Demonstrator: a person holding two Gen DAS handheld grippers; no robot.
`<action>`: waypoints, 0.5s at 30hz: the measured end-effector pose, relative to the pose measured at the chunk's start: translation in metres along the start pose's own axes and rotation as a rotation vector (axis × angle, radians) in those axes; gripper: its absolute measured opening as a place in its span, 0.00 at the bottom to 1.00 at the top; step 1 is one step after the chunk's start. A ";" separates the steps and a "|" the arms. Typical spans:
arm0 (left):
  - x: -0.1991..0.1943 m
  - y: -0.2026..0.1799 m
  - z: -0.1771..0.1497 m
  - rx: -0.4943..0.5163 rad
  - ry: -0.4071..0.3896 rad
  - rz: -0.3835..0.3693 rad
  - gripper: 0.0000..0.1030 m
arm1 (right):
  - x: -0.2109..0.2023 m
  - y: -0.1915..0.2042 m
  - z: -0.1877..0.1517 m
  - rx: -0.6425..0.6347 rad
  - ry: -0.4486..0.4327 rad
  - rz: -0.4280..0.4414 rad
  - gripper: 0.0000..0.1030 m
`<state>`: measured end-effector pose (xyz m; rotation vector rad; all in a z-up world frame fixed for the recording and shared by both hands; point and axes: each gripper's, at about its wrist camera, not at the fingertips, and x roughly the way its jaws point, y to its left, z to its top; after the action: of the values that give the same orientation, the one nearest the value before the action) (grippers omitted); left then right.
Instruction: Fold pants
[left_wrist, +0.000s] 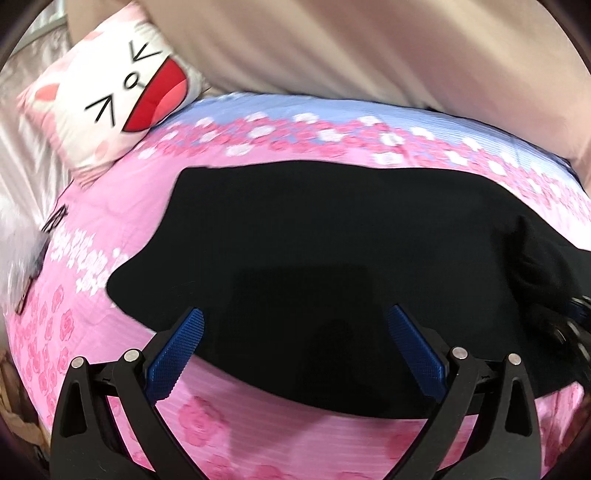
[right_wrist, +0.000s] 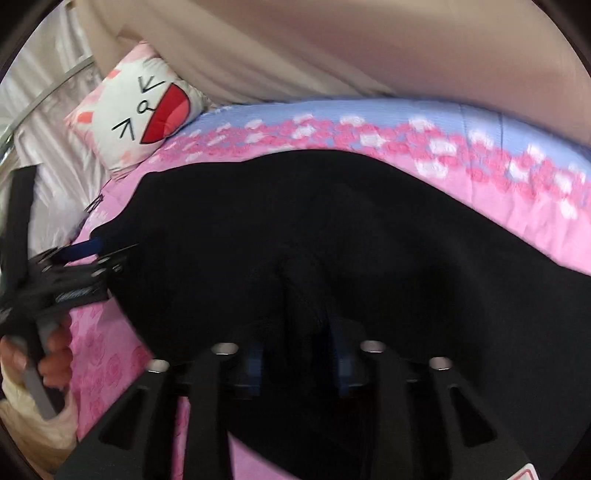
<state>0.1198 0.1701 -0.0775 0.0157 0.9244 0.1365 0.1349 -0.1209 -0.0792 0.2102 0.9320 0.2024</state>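
Left gripper (left_wrist: 295, 325) spread wide, empty, above pants (left_wrist: 332, 240), lower centre. Right gripper (right_wrist: 295, 354) parted; grasp on cloth unclear. Risk: fold slipping loose.

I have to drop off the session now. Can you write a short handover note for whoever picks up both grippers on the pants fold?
Left gripper: open, nothing between the pads, hanging over the near-left edge of the black pants.
Right gripper: jaws apart, a ridge of the black cloth stands between them; too dark and blurred to tell whether the pads press on it.
Pants: spread on the pink flowered bedspread, cartoon cat pillow at the far-left corner.
Done: the pants lie as one broad dark shape; fold layers cannot be read.
Left: probably check the edges, then make the next fold and smooth it.
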 end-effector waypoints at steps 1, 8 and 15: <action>0.001 0.005 -0.002 -0.009 0.002 -0.002 0.95 | -0.011 0.004 -0.002 0.003 -0.026 0.013 0.59; 0.003 -0.001 -0.004 -0.010 -0.003 -0.050 0.95 | -0.035 -0.004 0.005 0.047 -0.097 -0.106 0.16; -0.004 -0.019 -0.012 0.037 0.009 -0.065 0.95 | -0.004 0.001 -0.001 0.041 -0.058 -0.094 0.14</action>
<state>0.1099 0.1499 -0.0833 0.0195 0.9358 0.0586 0.1318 -0.1208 -0.0761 0.2086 0.8867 0.0896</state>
